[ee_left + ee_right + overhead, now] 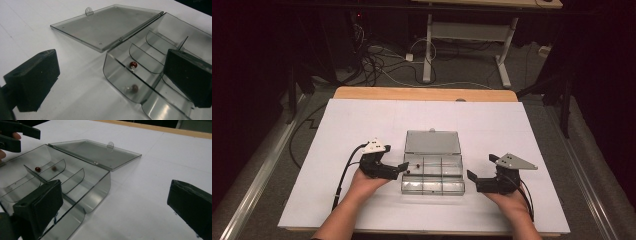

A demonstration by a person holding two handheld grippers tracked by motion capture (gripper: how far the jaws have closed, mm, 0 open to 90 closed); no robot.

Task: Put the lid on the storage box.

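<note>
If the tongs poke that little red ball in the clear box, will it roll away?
Probably. The red bead looks round and glossy, so it should roll easily. The clear box has curved dividers that would likely stop it. It seems tiny and smooth, so the wide left tongs might let it slip.

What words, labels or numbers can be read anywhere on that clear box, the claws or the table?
None can be read. The clear compartment box, its open lid, the left claw, the right claw and the white table sheet carry no visible text, brand or number.
</note>
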